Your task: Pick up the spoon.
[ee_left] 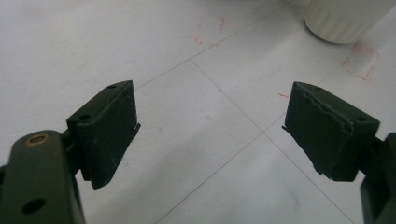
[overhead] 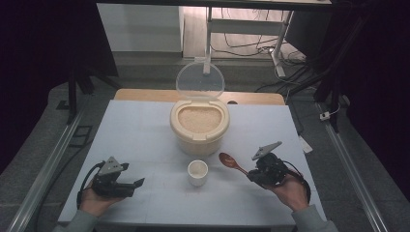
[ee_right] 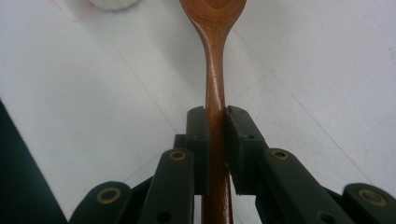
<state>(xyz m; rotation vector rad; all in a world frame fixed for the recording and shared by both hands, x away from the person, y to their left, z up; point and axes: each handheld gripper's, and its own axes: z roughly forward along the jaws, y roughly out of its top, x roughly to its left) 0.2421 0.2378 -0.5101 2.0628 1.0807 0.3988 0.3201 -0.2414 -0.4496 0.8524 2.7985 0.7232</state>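
A brown wooden spoon [overhead: 230, 161] [ee_right: 214, 56] is clamped by its handle in my right gripper [overhead: 249, 173] [ee_right: 215, 116], bowl pointing up-left toward the container. A cream rice container [overhead: 199, 124] stands at the table's middle, full of rice, its clear lid [overhead: 200, 80] tipped up behind. A small white cup [overhead: 197, 172] [ee_left: 343, 18] sits in front of it, left of the spoon. My left gripper [overhead: 133, 185] [ee_left: 210, 126] rests low at the front left, open, with bare table between its pads.
The light table [overhead: 140, 140] ends in a wooden strip at the back. Red pen marks [ee_left: 362, 65] are drawn on the surface near the cup. Metal rails run along both sides, and a desk frame with cables stands behind.
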